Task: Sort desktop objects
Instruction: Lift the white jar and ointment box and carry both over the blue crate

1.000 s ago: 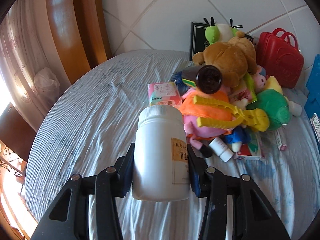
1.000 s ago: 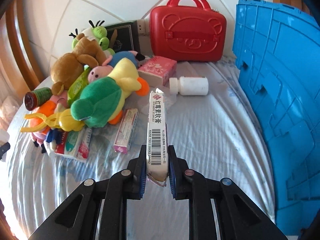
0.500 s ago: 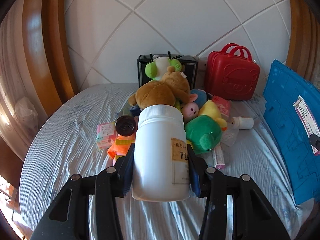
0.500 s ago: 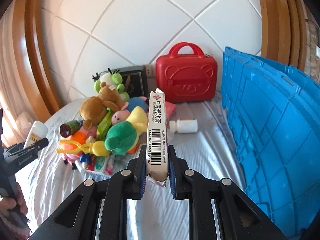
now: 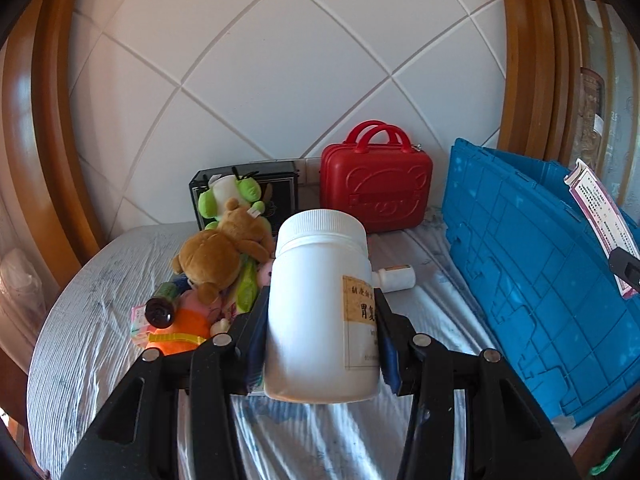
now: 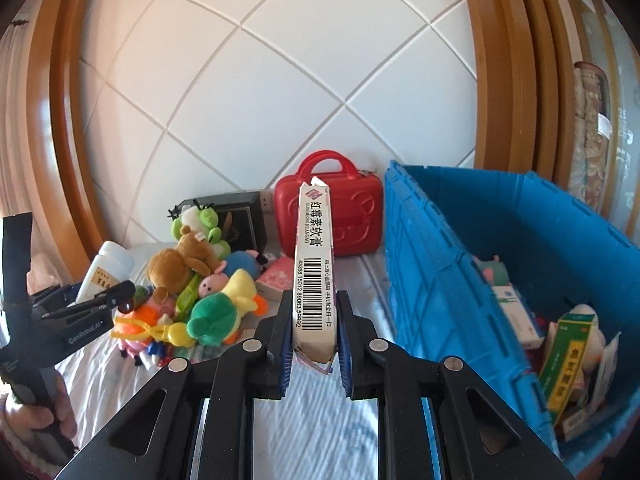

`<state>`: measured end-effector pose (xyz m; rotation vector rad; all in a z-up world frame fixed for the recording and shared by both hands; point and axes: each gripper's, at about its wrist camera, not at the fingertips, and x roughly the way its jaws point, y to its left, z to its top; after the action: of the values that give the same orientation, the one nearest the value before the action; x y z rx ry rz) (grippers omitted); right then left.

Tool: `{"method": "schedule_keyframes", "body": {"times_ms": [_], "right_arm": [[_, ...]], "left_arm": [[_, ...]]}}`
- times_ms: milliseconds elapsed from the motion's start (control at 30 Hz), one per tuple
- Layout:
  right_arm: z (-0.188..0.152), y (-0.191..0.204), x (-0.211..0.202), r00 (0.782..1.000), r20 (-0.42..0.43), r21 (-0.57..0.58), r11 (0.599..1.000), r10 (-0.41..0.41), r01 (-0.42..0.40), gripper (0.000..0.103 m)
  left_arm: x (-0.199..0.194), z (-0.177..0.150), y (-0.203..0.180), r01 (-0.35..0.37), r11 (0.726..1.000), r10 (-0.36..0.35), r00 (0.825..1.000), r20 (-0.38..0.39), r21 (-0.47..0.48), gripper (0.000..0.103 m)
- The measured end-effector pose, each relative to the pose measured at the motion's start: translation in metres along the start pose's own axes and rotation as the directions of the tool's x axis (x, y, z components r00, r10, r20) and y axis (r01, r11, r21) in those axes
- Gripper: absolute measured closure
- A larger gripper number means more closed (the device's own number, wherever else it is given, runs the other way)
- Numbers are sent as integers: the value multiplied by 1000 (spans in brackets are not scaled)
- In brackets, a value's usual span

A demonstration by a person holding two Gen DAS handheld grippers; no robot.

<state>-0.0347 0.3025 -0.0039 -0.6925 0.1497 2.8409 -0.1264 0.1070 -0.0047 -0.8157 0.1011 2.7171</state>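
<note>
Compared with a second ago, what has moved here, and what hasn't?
Both grippers have risen and pulled back from the toy pile, toward the blue plastic crate, whose inside now shows. The left gripper still clamps the white plastic jar; the right gripper still clamps the long white ointment box. Nothing was taken or let go. The toys and the red carry case lie unmoved.

A home bedroom: padded headboard (image 5: pixel 288 80), rumpled sheet (image 5: pixel 100 320), plush toys (image 6: pixel 192 276).
</note>
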Motion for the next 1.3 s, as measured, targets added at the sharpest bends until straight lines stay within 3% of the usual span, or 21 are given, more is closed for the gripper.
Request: {"method": "schedule_keyframes", "body": {"times_ms": [633, 1000, 1300], "right_arm": [[22, -143, -69, 979, 109, 91, 982, -174, 165, 84], [16, -231, -81, 970, 107, 119, 971, -220, 207, 84], [3, -280, -79, 966, 82, 151, 961, -246, 231, 84]], "left_arm": [[-12, 37, -194, 182, 973, -190, 980, 52, 139, 58], [-24, 56, -286, 206, 961, -224, 971, 82, 187, 58], [-28, 53, -339, 205, 945, -223, 974, 44, 254, 58]]}}
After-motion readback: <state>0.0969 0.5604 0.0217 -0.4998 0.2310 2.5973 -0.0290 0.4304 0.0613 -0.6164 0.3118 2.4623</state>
